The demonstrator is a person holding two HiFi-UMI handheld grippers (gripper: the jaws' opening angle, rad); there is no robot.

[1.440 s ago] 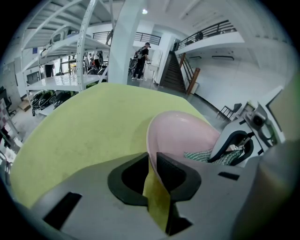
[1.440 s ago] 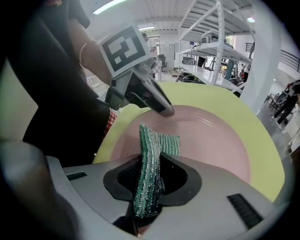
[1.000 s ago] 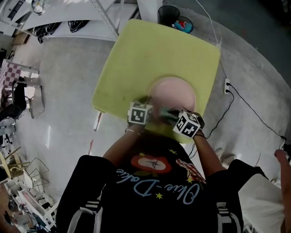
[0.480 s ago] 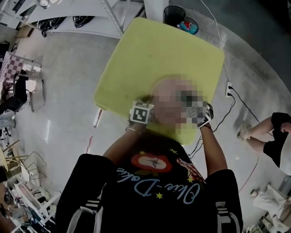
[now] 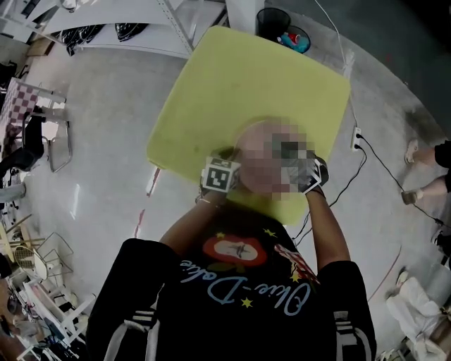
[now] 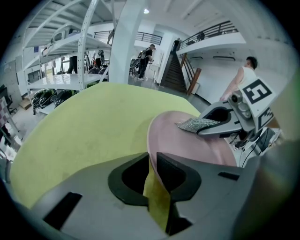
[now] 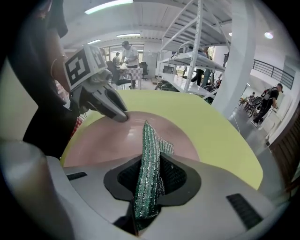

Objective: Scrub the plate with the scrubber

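Note:
A pink plate lies on the yellow-green table near its front edge; in the head view a mosaic patch covers most of it. My left gripper is shut on the plate's near-left rim, which stands thin between its jaws. My right gripper is shut on a green and silver mesh scrubber. The scrubber sticks out past the jaws and rests on the plate's surface at its right side. In the right gripper view the left gripper shows at the plate's far rim.
A black bin and a blue tub stand on the floor beyond the table. A power strip with cables lies to the right. A bystander's legs show at the right edge. A chair stands at the left.
My right gripper has carried the scrubber from the plate's near rim farther onto the plate's right side. The left gripper has kept its hold. The bystander at the right has moved.

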